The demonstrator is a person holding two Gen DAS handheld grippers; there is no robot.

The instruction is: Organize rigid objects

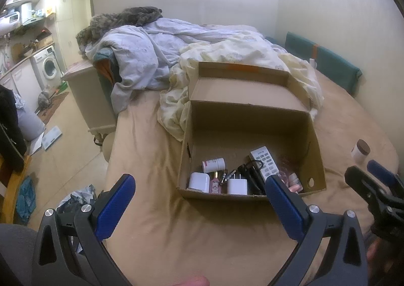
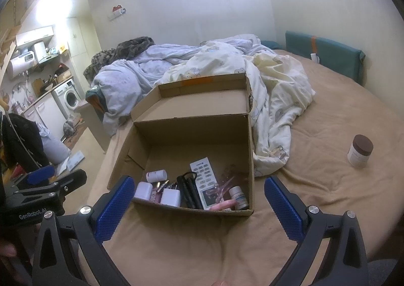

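On the bed, my left gripper [image 1: 199,195] and right gripper [image 2: 198,196] gape empty before the box [image 2: 248,149]; next I'd fetch the jar [image 2: 359,150].

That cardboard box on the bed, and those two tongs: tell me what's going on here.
A person holds two tongs over a bed, sorting small rigid items into the open cardboard box. Both the left tongs and right tongs are open and empty, hovering just in front of the box. Inside it lie a remote control, a white charger, a small white bottle and other bits. One brown-lidded jar stands out on the sheet, to the box's right.
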